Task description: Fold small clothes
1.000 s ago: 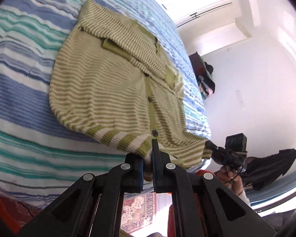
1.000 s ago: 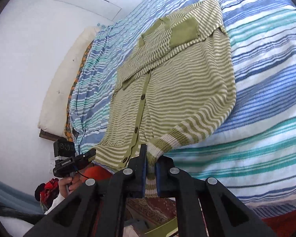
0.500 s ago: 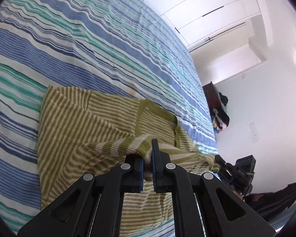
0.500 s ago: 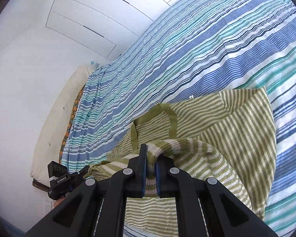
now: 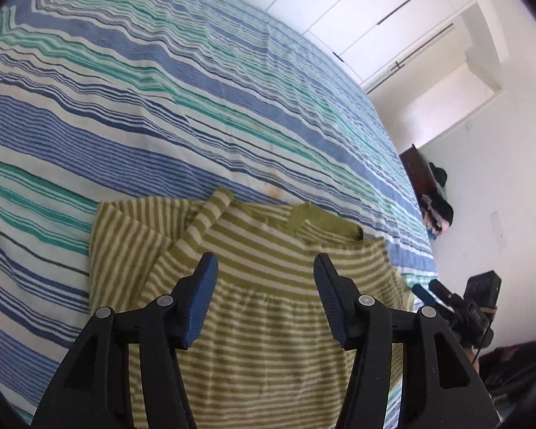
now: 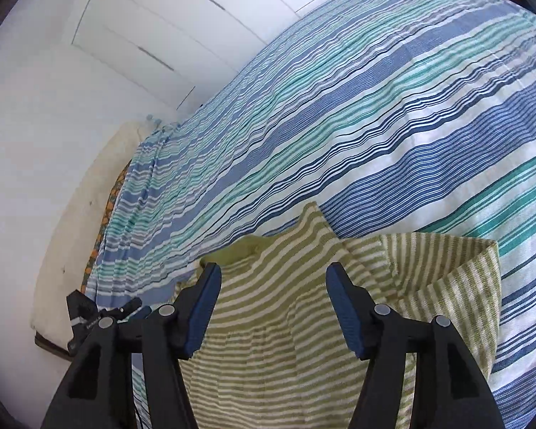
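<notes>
A green and cream striped knit cardigan [image 5: 261, 307] lies folded in half on the striped bed; its lower half rests over the top, near the solid green collar [image 5: 325, 220]. It also shows in the right wrist view [image 6: 268, 314]. My left gripper [image 5: 264, 268] is open and empty just above the folded edge. My right gripper [image 6: 273, 275] is open and empty above the same fold. Each gripper shows at the edge of the other's view.
The bed cover [image 5: 160, 107] has blue, teal and white stripes. White wardrobe doors [image 5: 357, 10] stand beyond the bed. A cream pillow [image 6: 75, 221] lies at the left in the right wrist view. Dark furniture with clothes [image 5: 432, 193] stands by the wall.
Both grippers carried the cardigan's bottom hem up over the garment toward the collar, then opened and let it go. The cardigan now lies folded in half.
</notes>
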Demonstrator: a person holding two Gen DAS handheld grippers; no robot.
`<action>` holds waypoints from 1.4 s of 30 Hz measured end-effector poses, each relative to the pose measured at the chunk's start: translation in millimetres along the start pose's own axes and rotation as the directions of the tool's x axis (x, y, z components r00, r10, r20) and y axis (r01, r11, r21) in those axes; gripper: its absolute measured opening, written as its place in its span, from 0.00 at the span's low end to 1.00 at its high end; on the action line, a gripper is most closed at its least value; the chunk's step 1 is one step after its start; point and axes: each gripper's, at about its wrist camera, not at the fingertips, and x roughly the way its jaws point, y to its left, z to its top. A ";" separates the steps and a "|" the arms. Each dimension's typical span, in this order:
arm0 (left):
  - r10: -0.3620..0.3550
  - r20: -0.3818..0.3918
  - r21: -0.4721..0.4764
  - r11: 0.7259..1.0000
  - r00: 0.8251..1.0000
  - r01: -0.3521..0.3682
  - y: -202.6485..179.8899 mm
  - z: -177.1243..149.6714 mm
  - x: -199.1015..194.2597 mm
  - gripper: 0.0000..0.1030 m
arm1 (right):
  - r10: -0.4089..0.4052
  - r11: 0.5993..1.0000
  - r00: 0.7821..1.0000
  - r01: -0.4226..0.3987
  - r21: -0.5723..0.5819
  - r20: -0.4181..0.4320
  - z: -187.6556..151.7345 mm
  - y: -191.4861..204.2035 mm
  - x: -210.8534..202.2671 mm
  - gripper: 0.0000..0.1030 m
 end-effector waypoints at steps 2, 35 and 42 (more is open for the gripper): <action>0.000 -0.051 0.099 0.995 0.999 0.005 -11.5 -38.7 -1.5 0.72 | -0.025 0.982 0.994 0.003 -0.189 -0.111 -31.1 26.6 10.4 0.60; 0.273 -0.087 0.604 0.779 0.958 -0.167 -137.9 -207.7 -5.6 0.76 | -0.318 0.947 0.937 0.322 -0.001 0.147 -199.3 -53.3 -162.3 0.65; 0.206 -0.122 0.768 0.639 0.971 -0.039 -245.4 -237.4 80.4 0.76 | -0.235 0.969 0.954 0.216 0.120 0.186 -194.9 -76.3 -187.8 0.65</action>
